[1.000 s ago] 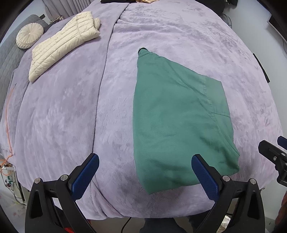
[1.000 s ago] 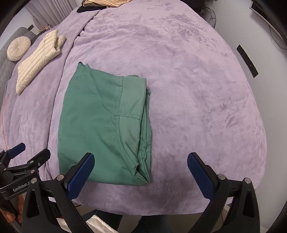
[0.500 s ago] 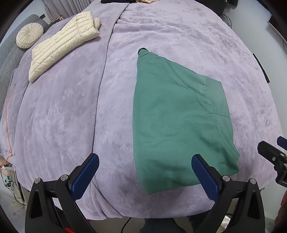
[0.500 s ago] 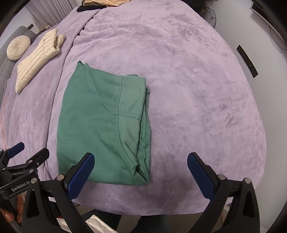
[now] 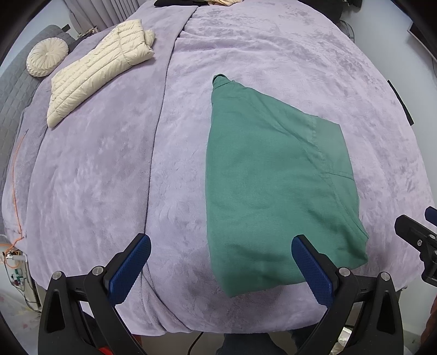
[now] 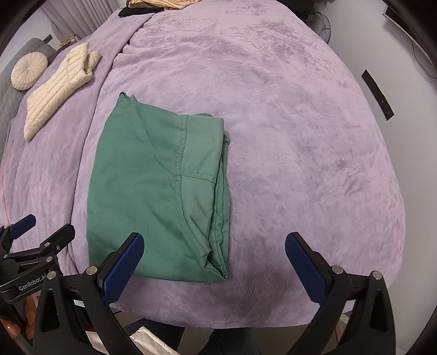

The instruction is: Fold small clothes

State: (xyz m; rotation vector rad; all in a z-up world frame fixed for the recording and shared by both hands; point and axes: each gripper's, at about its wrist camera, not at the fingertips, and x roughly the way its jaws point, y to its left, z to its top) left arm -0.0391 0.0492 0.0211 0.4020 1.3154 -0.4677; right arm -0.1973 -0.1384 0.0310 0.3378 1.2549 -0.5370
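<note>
A green garment [image 5: 275,185] [image 6: 155,185] lies folded into a long rectangle on the purple bedspread [image 5: 90,174] [image 6: 300,142], its near edge close to the bed's front edge. My left gripper [image 5: 221,269] hovers open over the front edge, its right finger above the garment's near corner. My right gripper [image 6: 214,262] is open too, with its left finger over the garment's near edge. Nothing sits between either pair of fingers. Each gripper shows at the side of the other's view.
A cream quilted jacket [image 5: 95,71] [image 6: 57,87] lies folded at the far left, beside a round cream cushion [image 5: 47,57] [image 6: 28,71] on a grey sofa. More clothes [image 6: 161,3] are piled at the far end. A dark seam [image 5: 157,136] runs down the bedspread.
Almost nothing: both grippers stay open above the bed's front edge and the garment lies still. The right view has drifted very slightly.
</note>
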